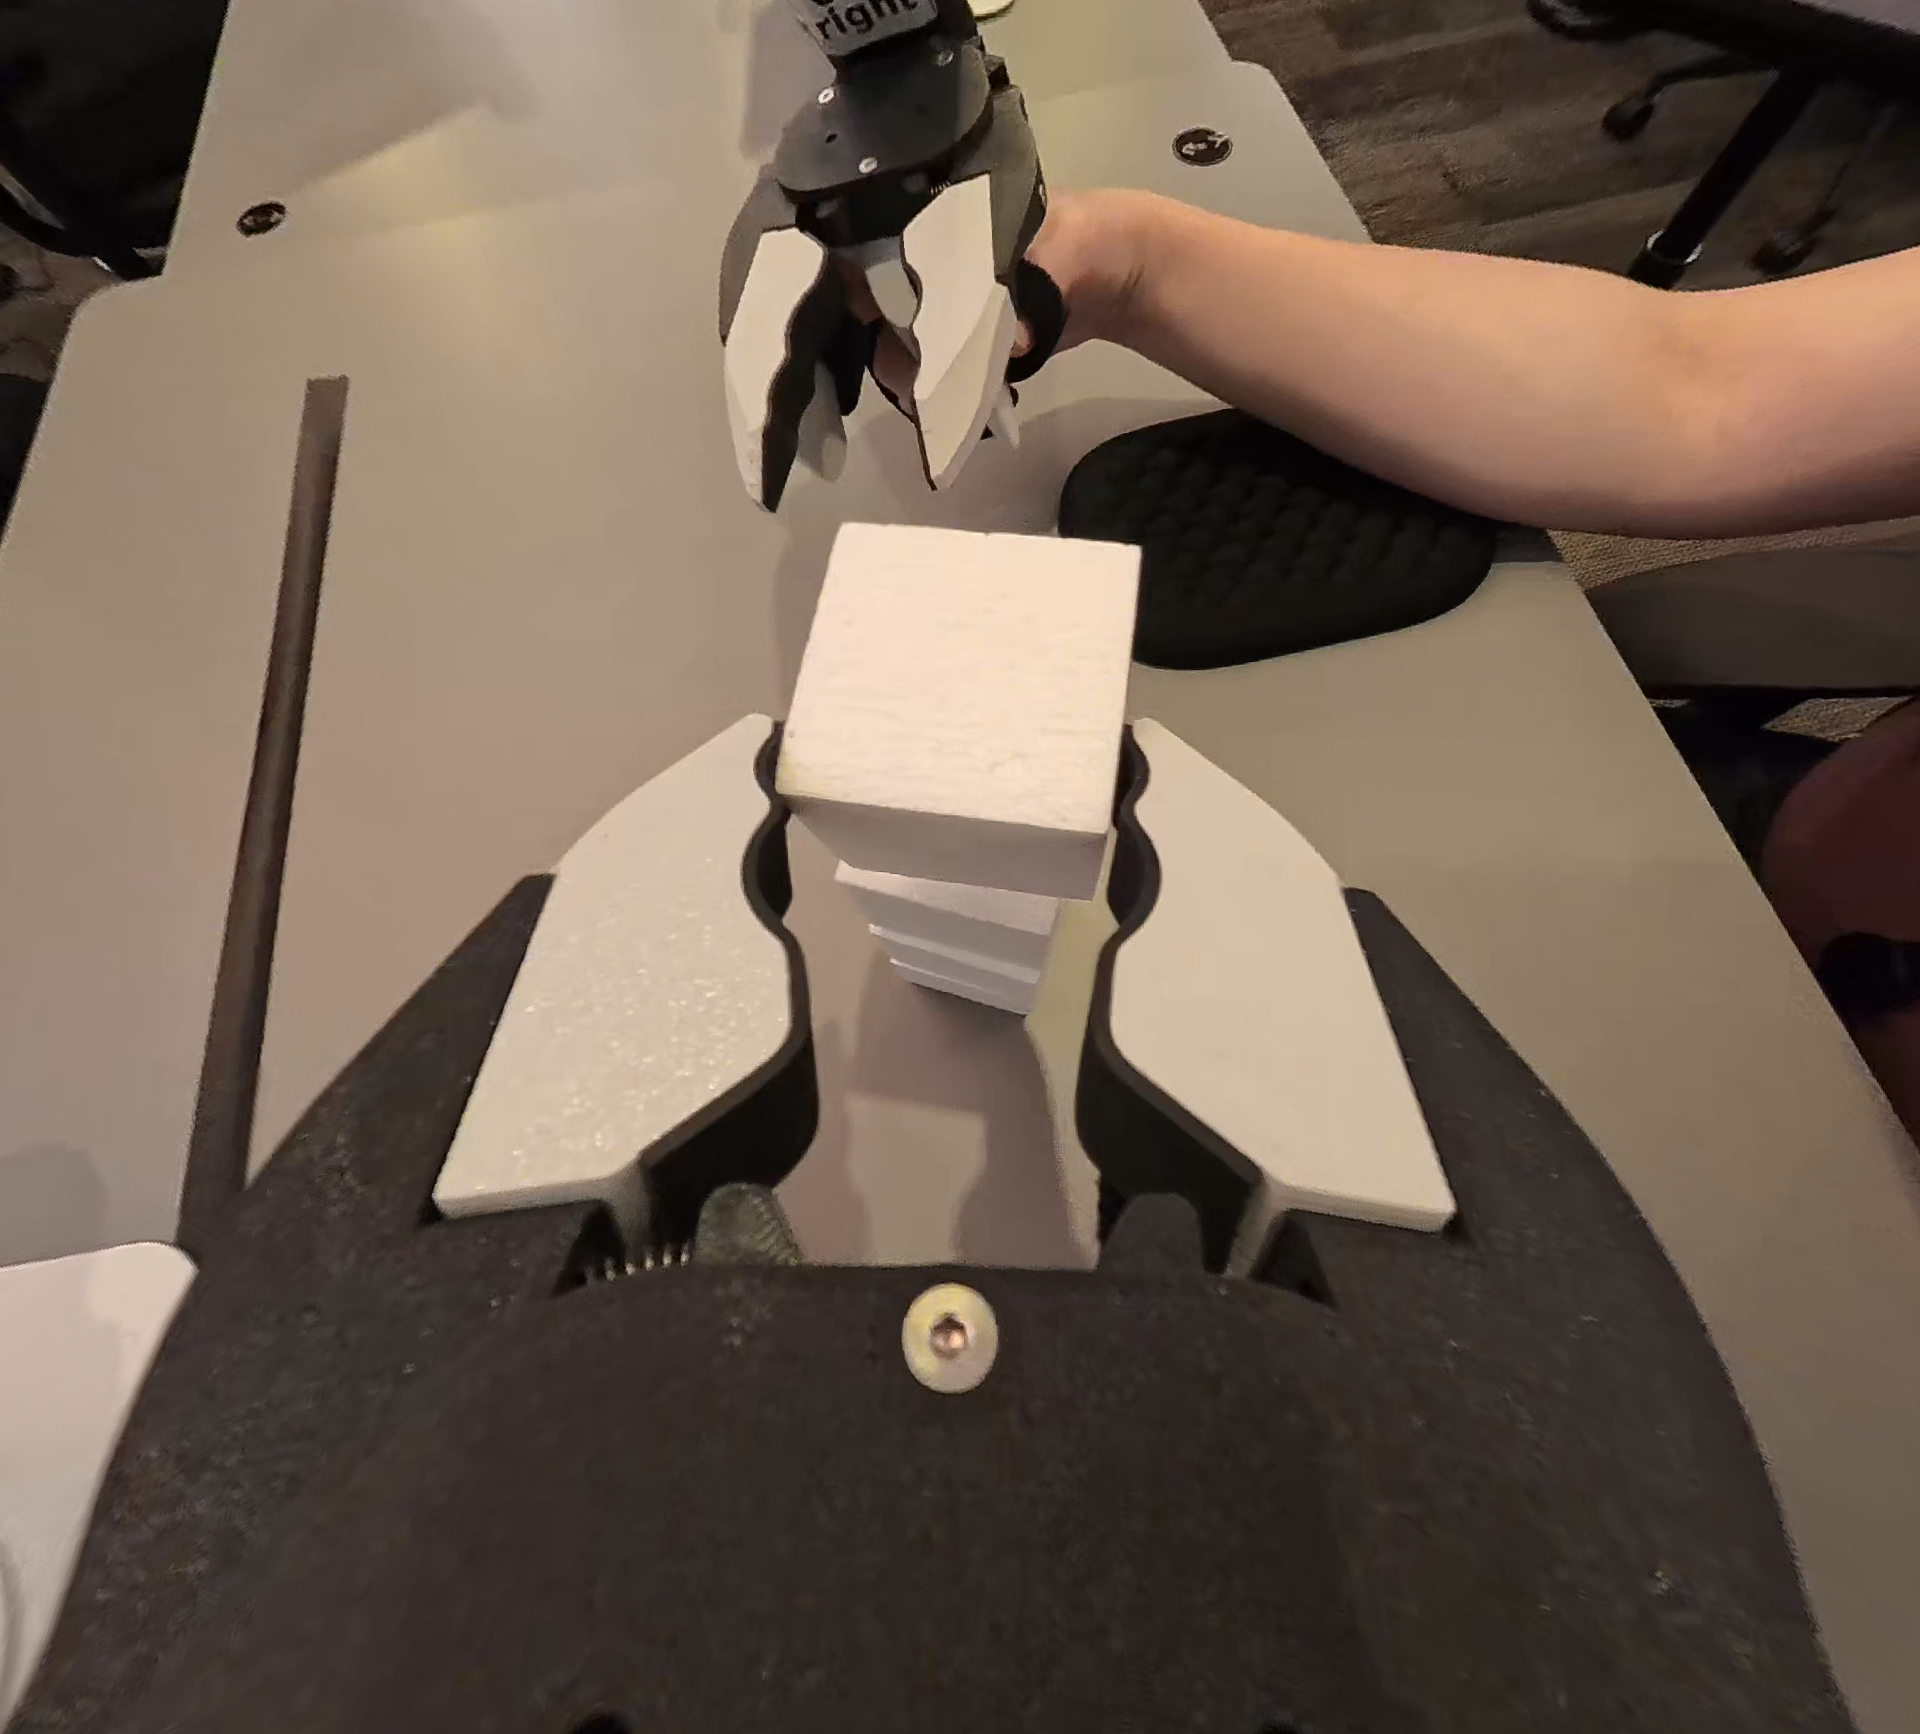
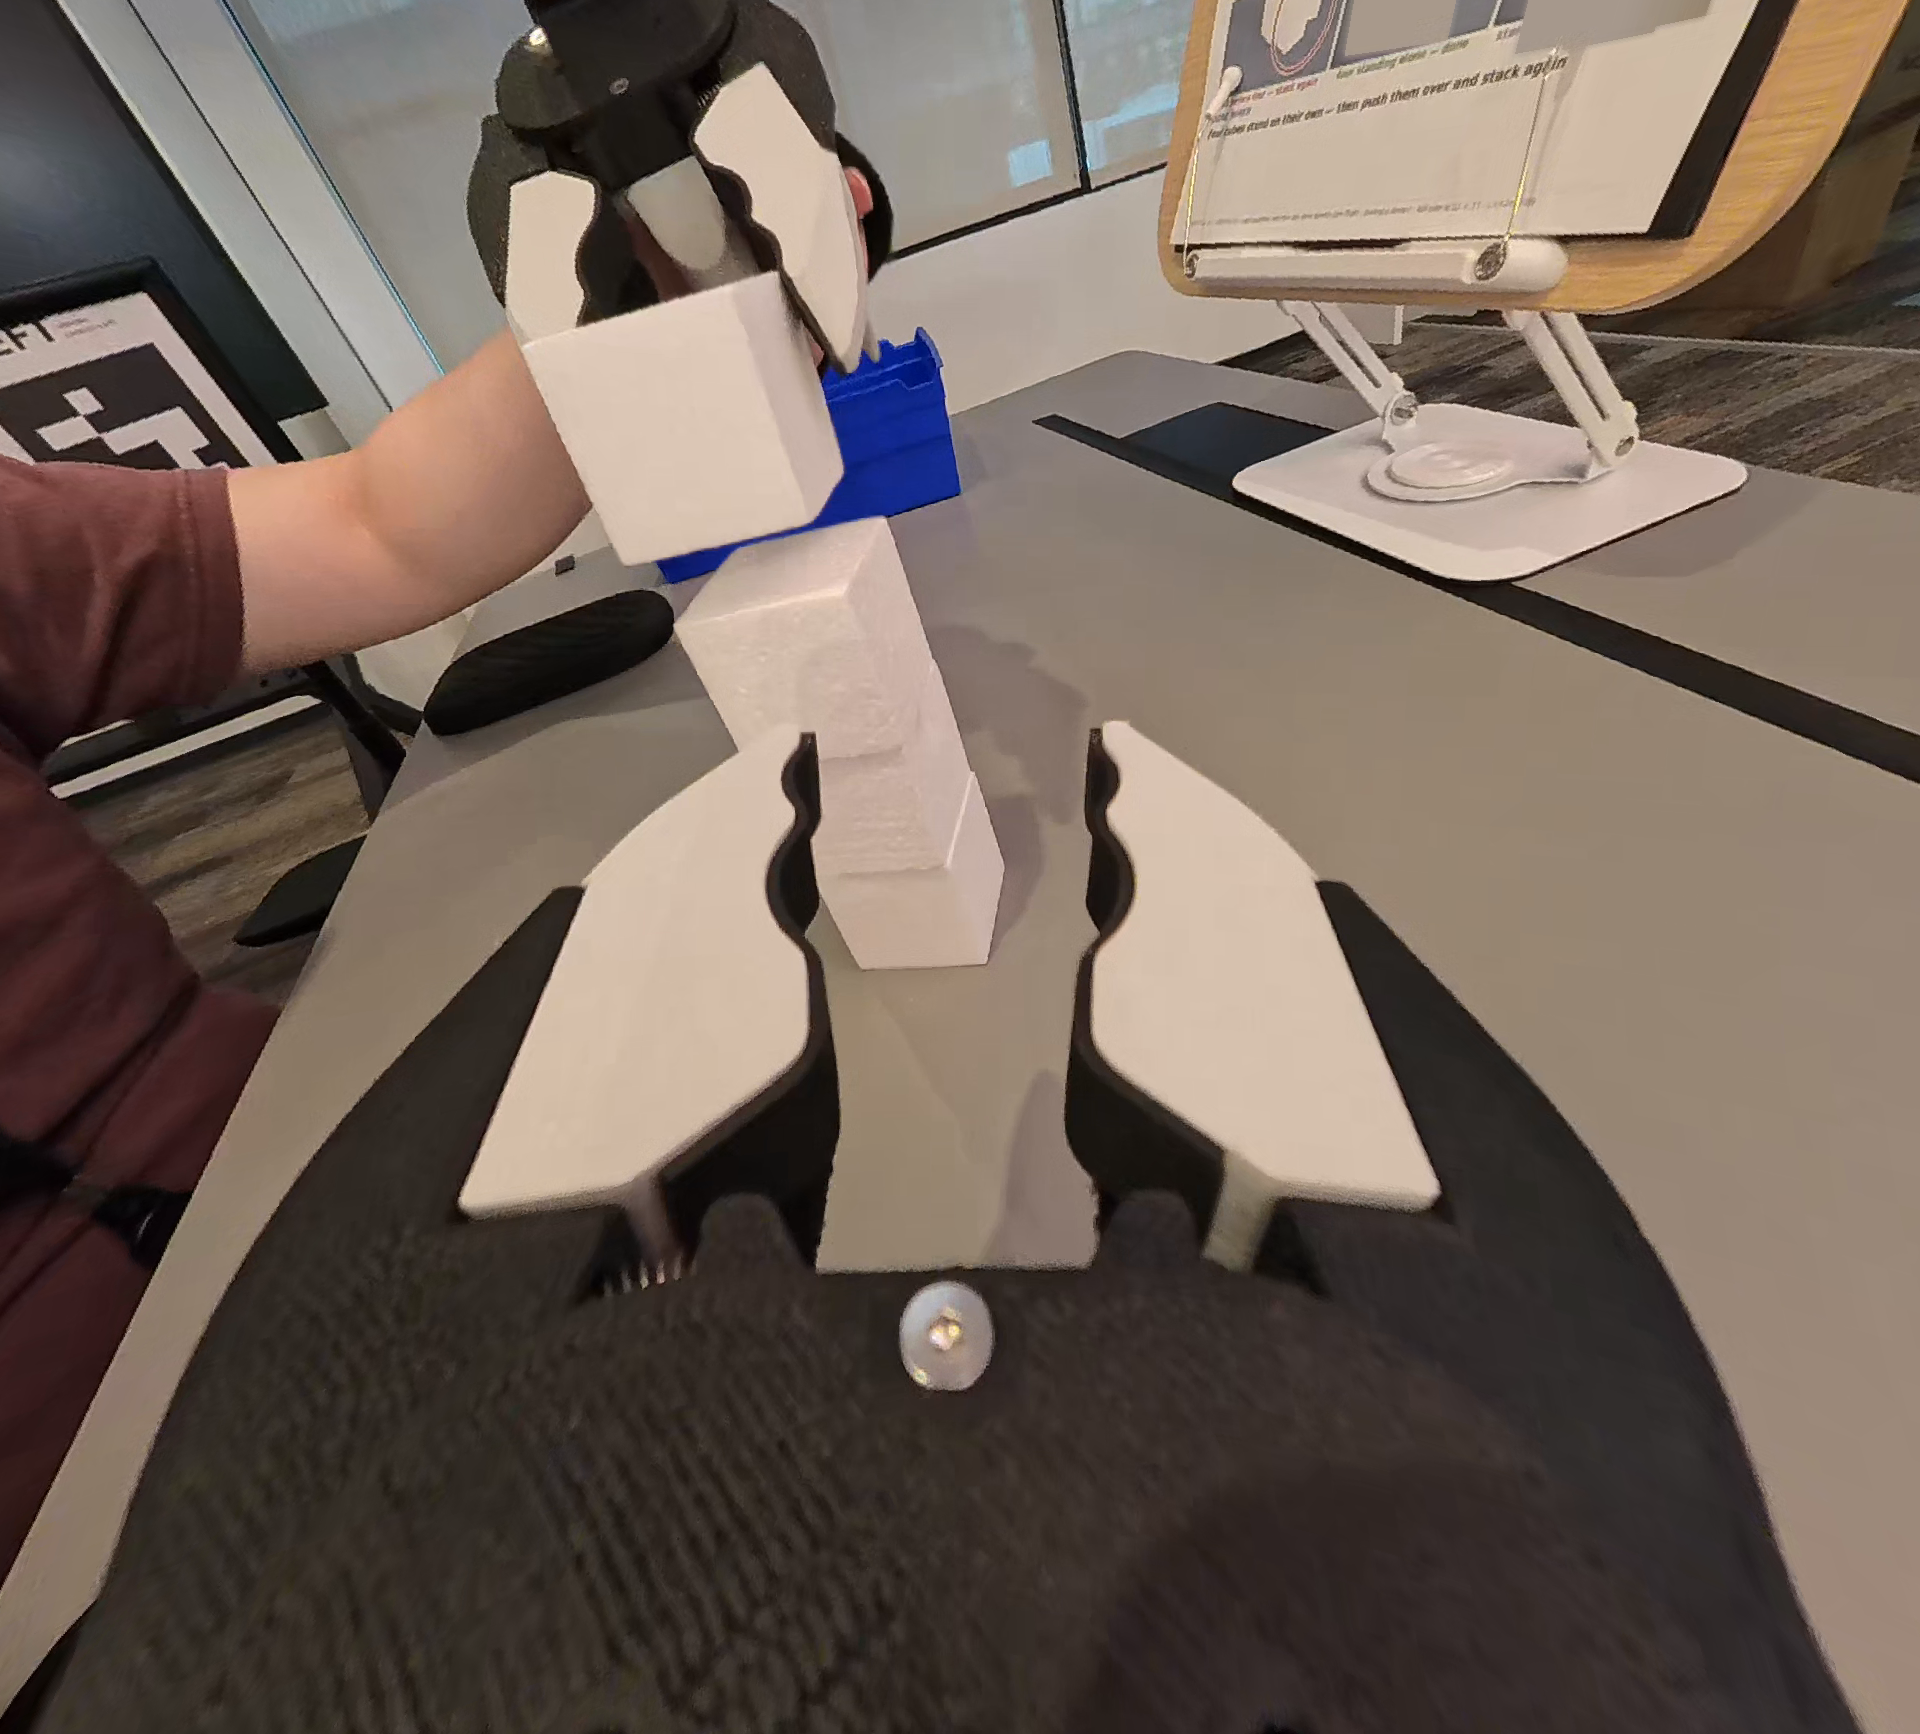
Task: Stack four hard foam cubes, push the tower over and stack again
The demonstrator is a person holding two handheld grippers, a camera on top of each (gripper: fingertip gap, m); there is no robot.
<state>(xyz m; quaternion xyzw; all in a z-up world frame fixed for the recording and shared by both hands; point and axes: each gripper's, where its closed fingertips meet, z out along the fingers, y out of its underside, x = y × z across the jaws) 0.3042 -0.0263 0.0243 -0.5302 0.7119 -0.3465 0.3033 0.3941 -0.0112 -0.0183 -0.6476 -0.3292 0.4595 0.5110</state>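
Observation:
Three white foam cubes [image 2: 894,811] stand stacked, slightly twisted, on the grey table [image 2: 1351,853]. My left gripper [image 1: 951,739] is shut on a fourth white cube [image 1: 966,687] and holds it right over the tower, at or just above the top cube; whether they touch I cannot tell. The lower cubes [image 1: 956,936] peek out beneath it. In the right wrist view the left gripper [image 2: 696,344] grips this cube [image 2: 686,427], which sits tilted. My right gripper [image 2: 951,739] is open and empty, close to the tower's lower cubes. It also shows in the left wrist view [image 1: 847,479], beyond the tower.
A blue box [image 2: 904,437] stands behind the tower. A black pad [image 1: 1278,541] lies on the table edge near the person's forearm. A white document stand [image 2: 1475,469] is at the far right. A dark strip [image 1: 270,801] runs along the table's left. One gripper's finger ends stand about 11 cm off the other's.

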